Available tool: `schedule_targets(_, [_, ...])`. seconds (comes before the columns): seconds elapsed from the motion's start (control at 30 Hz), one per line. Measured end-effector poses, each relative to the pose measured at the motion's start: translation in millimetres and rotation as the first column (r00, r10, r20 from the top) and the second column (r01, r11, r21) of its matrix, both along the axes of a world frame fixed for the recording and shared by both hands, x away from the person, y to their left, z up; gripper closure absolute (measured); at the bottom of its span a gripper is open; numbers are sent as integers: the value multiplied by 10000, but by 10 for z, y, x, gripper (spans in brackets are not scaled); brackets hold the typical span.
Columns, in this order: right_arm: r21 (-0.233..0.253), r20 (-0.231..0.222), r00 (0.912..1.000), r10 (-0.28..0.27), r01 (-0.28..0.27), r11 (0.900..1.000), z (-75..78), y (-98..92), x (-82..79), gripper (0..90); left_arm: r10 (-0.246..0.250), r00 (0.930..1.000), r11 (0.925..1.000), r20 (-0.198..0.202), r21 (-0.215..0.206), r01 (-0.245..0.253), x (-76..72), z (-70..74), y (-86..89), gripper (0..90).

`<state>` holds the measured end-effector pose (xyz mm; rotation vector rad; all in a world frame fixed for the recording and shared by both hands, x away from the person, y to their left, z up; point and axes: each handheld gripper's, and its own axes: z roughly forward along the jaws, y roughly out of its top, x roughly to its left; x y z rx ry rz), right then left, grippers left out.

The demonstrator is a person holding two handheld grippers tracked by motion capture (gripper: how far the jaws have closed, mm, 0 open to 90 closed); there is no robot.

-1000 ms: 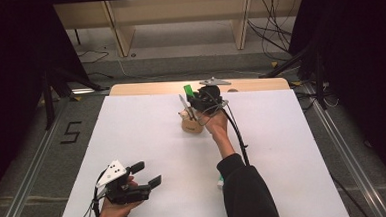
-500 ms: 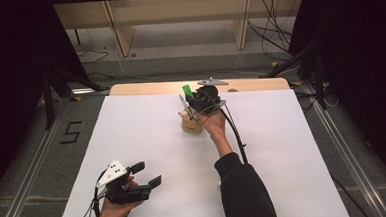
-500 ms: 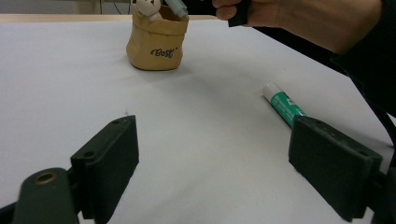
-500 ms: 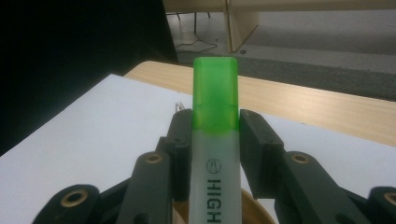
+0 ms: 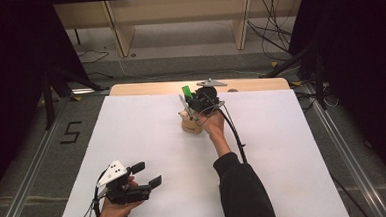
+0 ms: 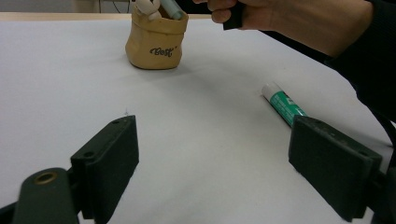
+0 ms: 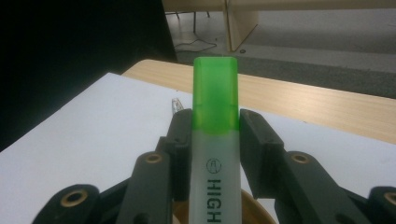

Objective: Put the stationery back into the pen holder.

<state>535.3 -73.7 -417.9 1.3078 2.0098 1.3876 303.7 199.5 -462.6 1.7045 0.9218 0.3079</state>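
A tan pouch (image 5: 191, 124) marked "Best" (image 6: 156, 44) stands upright at the far middle of the white table (image 5: 132, 131), with a pen and a small figure sticking out of it. Just above it, my right gripper (image 5: 186, 100) is shut on a green-capped highlighter (image 5: 184, 90), cap pointing up and away. In the right gripper view the highlighter (image 7: 215, 140) is clamped between both jaws of the right gripper (image 7: 215, 123), over the pouch's rim (image 7: 261, 212). My left gripper (image 5: 147, 173) rests open and holds nothing near the front left edge; in its own view the left gripper (image 6: 224, 158) faces the pouch.
A white stick with a green label (image 6: 282, 102) lies on the table between the left gripper and the person's right forearm (image 5: 223, 142). A wooden strip (image 5: 145, 88) runs along the table's far edge. Dark stands and cables flank the table.
The right gripper with the highlighter has barely shifted above the pouch. The left gripper has not moved.
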Motion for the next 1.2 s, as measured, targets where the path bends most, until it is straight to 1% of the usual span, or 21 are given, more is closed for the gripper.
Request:
schedule_targets(0.57, [-99, 65, 10000, -13, 14, 10000, -34, 23, -6, 672, 8, 10000, 10000, 24, 0, -8, -3, 5, 1, 159])
schedule_targets(0.77, [-246, 88, 10000, -10, 12, 9997, -42, 39, -21, 671, -7, 10000, 10000, 5, -13, 7, -3, 4, -4, 160])
schedule_targets(0.93, [-229, 81, 9999, -65, 67, 9997, -54, 26, -28, 670, -3, 10000, 10000, 14, -16, 3, -4, 5, -4, 160])
schedule_targets(1.07, [-419, 158, 9999, -52, 59, 9991, -52, 17, -36, 670, -38, 10000, 10000, 32, 18, 38, -6, 7, -6, 160])
schedule_targets(1.2, [-401, 189, 9998, -30, 38, 9992, -60, 20, -41, 670, -34, 10000, 10000, 31, 21, 34, -6, 7, -6, 159])
